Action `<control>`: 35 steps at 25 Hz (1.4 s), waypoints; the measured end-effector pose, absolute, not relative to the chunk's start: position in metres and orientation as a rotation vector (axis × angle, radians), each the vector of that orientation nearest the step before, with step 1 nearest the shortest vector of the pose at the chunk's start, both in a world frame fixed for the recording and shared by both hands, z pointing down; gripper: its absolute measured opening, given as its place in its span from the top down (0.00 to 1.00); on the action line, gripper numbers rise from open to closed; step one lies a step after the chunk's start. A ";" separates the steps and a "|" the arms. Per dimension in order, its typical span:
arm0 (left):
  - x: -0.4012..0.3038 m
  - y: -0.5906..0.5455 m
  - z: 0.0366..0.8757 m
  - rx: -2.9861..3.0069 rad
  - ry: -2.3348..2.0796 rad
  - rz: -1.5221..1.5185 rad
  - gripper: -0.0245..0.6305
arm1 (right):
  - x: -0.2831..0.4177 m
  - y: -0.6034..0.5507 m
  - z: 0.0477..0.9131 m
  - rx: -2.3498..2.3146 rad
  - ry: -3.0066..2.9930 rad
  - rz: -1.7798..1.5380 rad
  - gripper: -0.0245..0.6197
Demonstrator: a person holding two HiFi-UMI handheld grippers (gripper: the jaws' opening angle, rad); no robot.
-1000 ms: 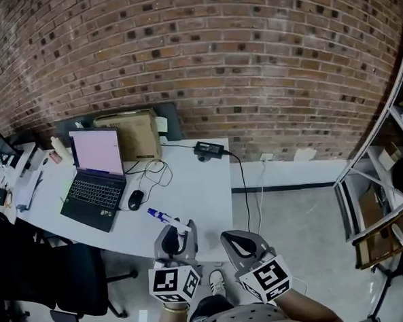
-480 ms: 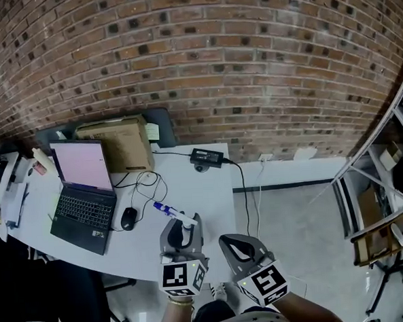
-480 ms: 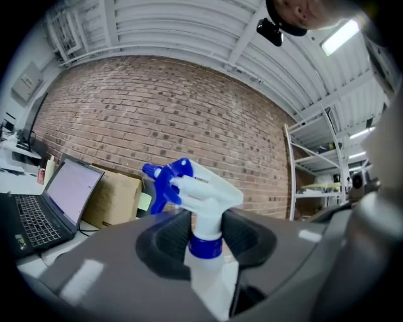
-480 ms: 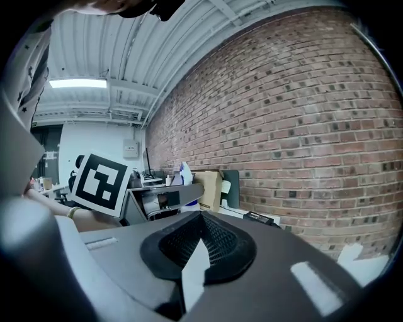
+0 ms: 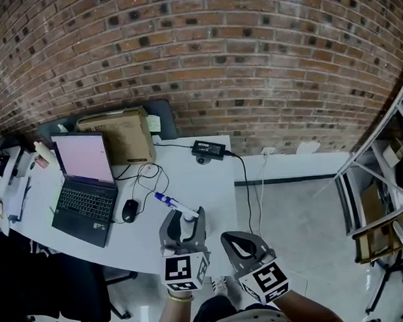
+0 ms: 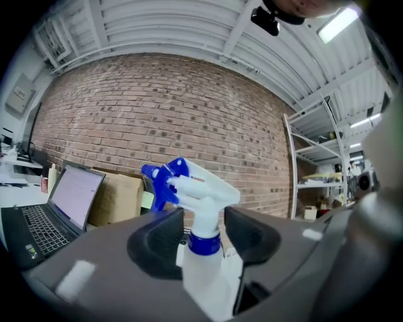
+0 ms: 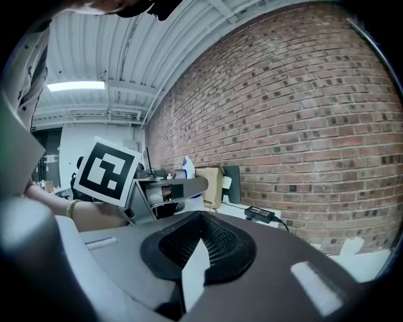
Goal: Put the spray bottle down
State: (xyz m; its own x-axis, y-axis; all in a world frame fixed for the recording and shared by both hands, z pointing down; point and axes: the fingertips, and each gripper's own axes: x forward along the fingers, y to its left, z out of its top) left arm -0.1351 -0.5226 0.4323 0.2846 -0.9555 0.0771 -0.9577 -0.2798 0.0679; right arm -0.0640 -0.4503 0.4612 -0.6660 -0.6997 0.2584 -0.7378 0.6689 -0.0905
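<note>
A white spray bottle [image 5: 178,207] with a blue nozzle and collar stands upright over the near edge of the white table [image 5: 212,183]. My left gripper [image 5: 183,220] is level around its neck. In the left gripper view the bottle [image 6: 203,196] sits between the dark pads [image 6: 160,242], with a thin gap on each side. The jaws of the left gripper [image 6: 204,238] are opening. My right gripper [image 5: 239,246] hangs to the right, off the table edge and over the floor. In its own view the right gripper [image 7: 200,244] is shut on nothing.
On the table are an open laptop [image 5: 85,191], a black mouse [image 5: 129,210], a cardboard box [image 5: 120,137] and a power adapter [image 5: 207,150] with its cable. A black office chair [image 5: 70,294] stands at lower left. Metal shelving [image 5: 384,200] is at the right.
My left gripper has carried the bottle forward from the table's edge to over the tabletop, and its jaws have spread off the neck. The right gripper has shifted only a little.
</note>
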 end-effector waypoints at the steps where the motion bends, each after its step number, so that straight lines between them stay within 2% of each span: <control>1: -0.136 -0.521 0.432 2.428 -1.825 0.035 0.66 | -0.063 -0.448 0.461 1.170 -2.683 0.279 0.96; 9: -0.141 -0.466 0.412 2.382 -1.872 -0.027 0.67 | -0.053 -0.416 0.453 1.168 -2.710 0.242 0.96; 12: -0.139 -0.426 0.400 2.343 -1.884 -0.091 0.91 | -0.050 -0.397 0.446 1.166 -2.734 0.225 0.96; 13: -0.137 -0.413 0.398 2.324 -1.879 -0.105 0.95 | -0.048 -0.390 0.443 1.167 -2.745 0.218 0.96; 25: -0.104 -0.278 0.417 2.253 -1.880 -0.021 0.95 | -0.027 -0.286 0.429 1.151 -2.813 0.134 0.96; 35: -0.088 -0.214 0.421 2.242 -1.870 -0.040 0.95 | -0.018 -0.220 0.429 1.139 -2.798 0.085 0.97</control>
State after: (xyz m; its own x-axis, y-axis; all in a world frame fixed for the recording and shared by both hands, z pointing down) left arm -0.0876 -0.2135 0.4208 0.1894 -0.9745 0.1203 -0.9685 -0.1652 0.1861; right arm -0.0182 -0.2198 0.4288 -0.7100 -0.6920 0.1310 -0.6986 0.7155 -0.0070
